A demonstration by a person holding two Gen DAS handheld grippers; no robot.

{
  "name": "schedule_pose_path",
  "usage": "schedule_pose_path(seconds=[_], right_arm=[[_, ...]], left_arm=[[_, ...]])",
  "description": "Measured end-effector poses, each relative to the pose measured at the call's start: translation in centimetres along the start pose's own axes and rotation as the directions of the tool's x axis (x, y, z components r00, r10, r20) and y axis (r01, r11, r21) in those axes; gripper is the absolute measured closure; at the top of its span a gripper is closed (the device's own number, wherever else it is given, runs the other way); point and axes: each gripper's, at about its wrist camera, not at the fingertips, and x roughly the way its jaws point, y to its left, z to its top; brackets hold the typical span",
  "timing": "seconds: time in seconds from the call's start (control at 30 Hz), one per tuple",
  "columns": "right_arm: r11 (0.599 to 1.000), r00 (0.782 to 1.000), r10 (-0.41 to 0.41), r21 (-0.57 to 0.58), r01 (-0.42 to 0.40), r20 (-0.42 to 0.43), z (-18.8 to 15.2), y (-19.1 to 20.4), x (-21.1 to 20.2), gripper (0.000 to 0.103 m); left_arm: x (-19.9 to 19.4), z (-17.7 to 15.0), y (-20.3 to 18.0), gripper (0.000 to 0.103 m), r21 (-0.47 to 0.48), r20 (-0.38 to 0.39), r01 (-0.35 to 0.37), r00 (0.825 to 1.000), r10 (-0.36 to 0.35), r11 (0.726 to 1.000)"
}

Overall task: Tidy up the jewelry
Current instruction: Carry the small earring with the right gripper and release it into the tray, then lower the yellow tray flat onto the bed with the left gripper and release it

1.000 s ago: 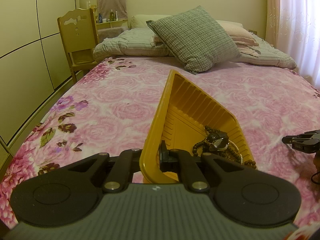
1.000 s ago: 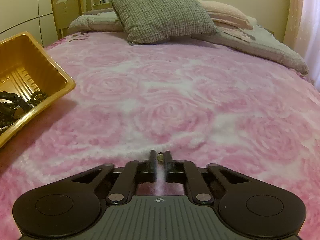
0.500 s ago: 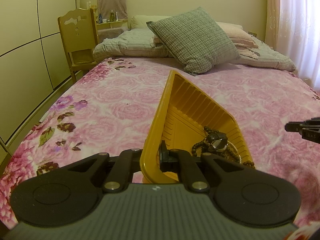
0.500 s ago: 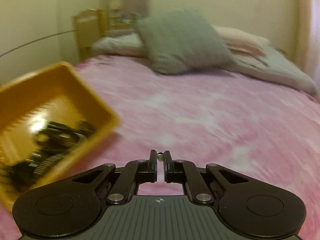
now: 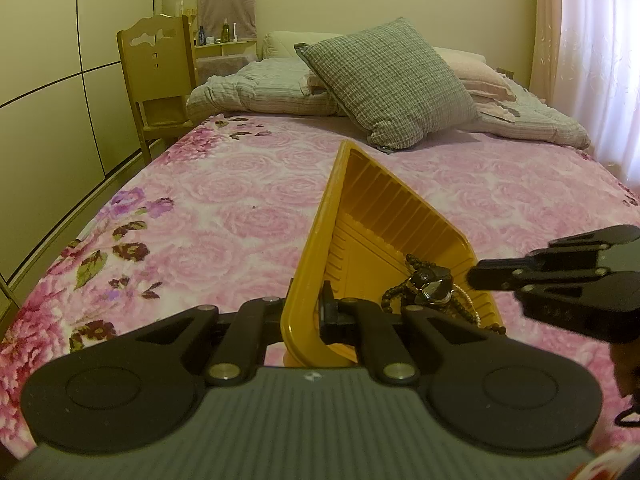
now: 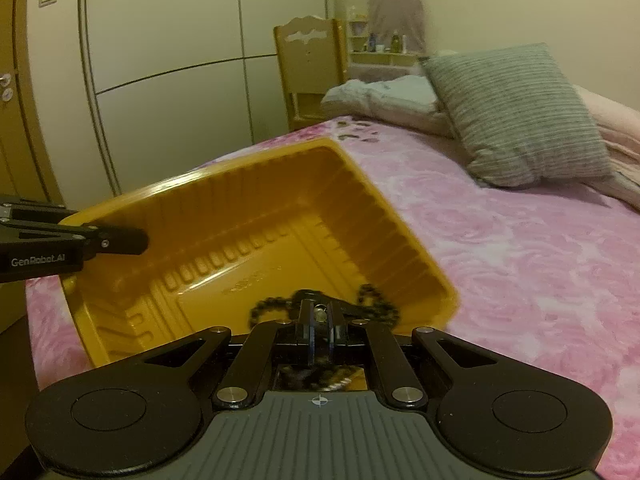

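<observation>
Left gripper (image 5: 310, 312) clamped on rim of yellow tray (image 5: 384, 216), tray tilted above pink bedspread (image 5: 224, 208), dark bead jewelry (image 5: 424, 284) in tray's low corner, right gripper (image 6: 319, 316) over it, pinching small bead (image 6: 319, 312).

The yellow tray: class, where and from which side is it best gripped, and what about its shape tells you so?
Grip the yellow tray by its thin upright rim at the near corner, coming from the near side, one finger inside and one outside. The wall is thin enough to pinch, and the left gripper already clamps it there, clear of the dark bead necklace.
</observation>
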Motion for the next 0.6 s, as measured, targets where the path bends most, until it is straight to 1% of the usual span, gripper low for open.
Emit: schedule_pose_path(seconds=[0.1,0.13,0.17,0.2,0.23,0.37,0.47,0.6], right_arm=[[1.000,1.000,0.006,0.006,-0.006,0.007,-0.1,0.2,0.5,0.094],[1.000,1.000,0.007,0.026,-0.007,0.008,-0.2,-0.1,0.5,0.085],[0.998,1.000,0.008,0.057,-0.009,0.019,-0.3,-0.6,0.3,0.071],[0.996,0.999,0.010,0.086,-0.013,0.030,-0.4,-1.1,-0.1,0.064],[0.994,0.999,0.002,0.108,-0.006,0.037,-0.5,-1.6,-0.5,0.059],[0.985,0.996,-0.073,0.159,0.064,0.047,-1.0,-3.7,-2.2,0.059],[0.965,0.990,-0.133,0.231,0.121,0.036,-1.9,-5.5,-3.6,0.059],[0.940,0.981,-0.191,0.291,0.177,0.021,-3.5,-6.9,-5.2,0.059]], left_arm=[[0.0,0.0,0.0,0.097,-0.003,-0.001,0.002,1.000,-0.002,1.000],[0.0,-0.1,0.0,0.097,-0.004,-0.002,0.002,1.000,-0.002,1.000],[0.0,-0.1,0.0,0.097,-0.004,-0.002,0.002,1.000,-0.002,1.000],[0.0,-0.1,0.0,0.097,-0.005,-0.002,0.003,1.000,-0.003,1.000],[0.1,-0.1,0.1,0.097,-0.007,-0.003,0.003,1.000,-0.003,1.000],[0.1,-0.3,0.2,0.097,-0.016,-0.004,0.001,1.000,-0.001,1.000],[0.1,-0.5,0.4,0.097,-0.020,-0.007,-0.002,1.000,0.002,1.000],[0.2,-0.8,0.8,0.097,-0.029,-0.016,-0.006,1.000,0.005,1.000]])
